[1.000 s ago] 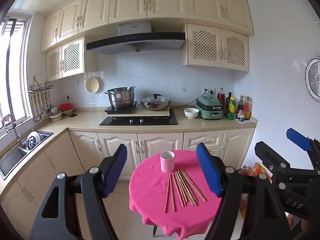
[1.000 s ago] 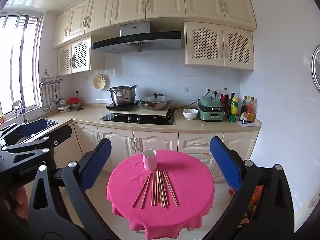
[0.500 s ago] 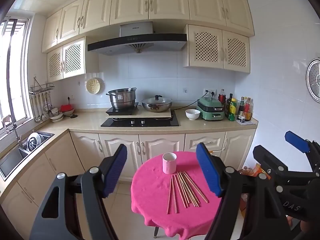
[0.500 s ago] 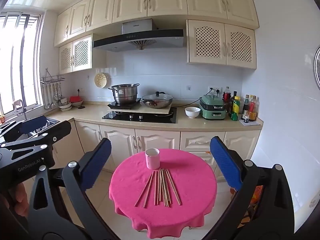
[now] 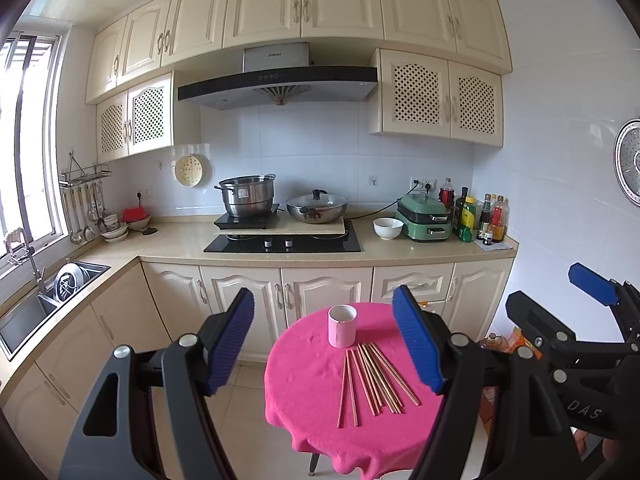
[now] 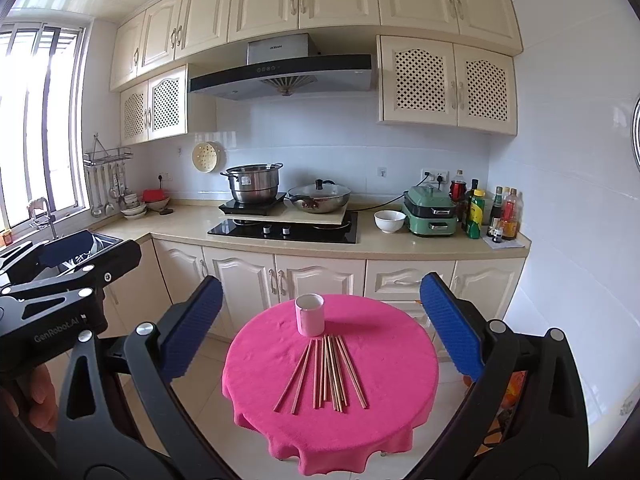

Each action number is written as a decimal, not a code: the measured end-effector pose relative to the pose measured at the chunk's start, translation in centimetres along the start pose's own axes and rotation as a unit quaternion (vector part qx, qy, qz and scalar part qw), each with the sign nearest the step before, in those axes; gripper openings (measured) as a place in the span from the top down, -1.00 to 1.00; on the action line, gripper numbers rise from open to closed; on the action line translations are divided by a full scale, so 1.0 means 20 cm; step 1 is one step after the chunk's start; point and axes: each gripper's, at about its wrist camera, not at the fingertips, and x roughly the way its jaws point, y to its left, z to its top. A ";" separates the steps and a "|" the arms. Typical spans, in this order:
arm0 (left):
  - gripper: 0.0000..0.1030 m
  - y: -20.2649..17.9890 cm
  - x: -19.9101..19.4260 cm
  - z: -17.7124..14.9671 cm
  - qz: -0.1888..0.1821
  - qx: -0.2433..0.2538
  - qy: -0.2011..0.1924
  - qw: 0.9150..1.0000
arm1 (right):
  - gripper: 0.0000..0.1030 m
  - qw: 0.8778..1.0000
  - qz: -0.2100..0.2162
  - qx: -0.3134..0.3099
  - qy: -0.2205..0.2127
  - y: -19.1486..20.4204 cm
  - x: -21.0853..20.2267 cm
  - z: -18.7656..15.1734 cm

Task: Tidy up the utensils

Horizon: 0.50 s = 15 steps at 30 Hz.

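My left tongs point(image 5: 324, 344) read "DAS" on the neighbouring body; "GenRobot.AI" shows on the left tool in the right view. The range hood point(image 6: 282, 74) carries a small brand mark I cannot read. Both tongs are spread wide, pinching nothing; the right tongs point(image 6: 320, 326) too. The chopsticks point(image 6: 330, 372) lie fanned on the pink tabletop point(image 6: 392, 360), ahead and below, between my pads, just behind them the pink cup point(image 6: 309, 315). Since a second ago, the tabletop sits slightly nearer.
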 end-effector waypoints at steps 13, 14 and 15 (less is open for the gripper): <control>-0.38 -0.01 0.01 0.01 -0.003 0.001 0.003 1.000 | -0.88 1.000 -0.001 0.000 0.001 0.02 0.00 0.02; -0.38 0.00 0.01 0.01 -0.003 0.002 0.003 1.000 | -0.88 1.000 0.000 0.000 0.002 0.02 0.00 0.03; -0.38 0.00 0.01 0.01 -0.003 0.002 0.004 1.000 | -0.88 1.000 0.000 0.001 0.002 0.02 0.00 0.03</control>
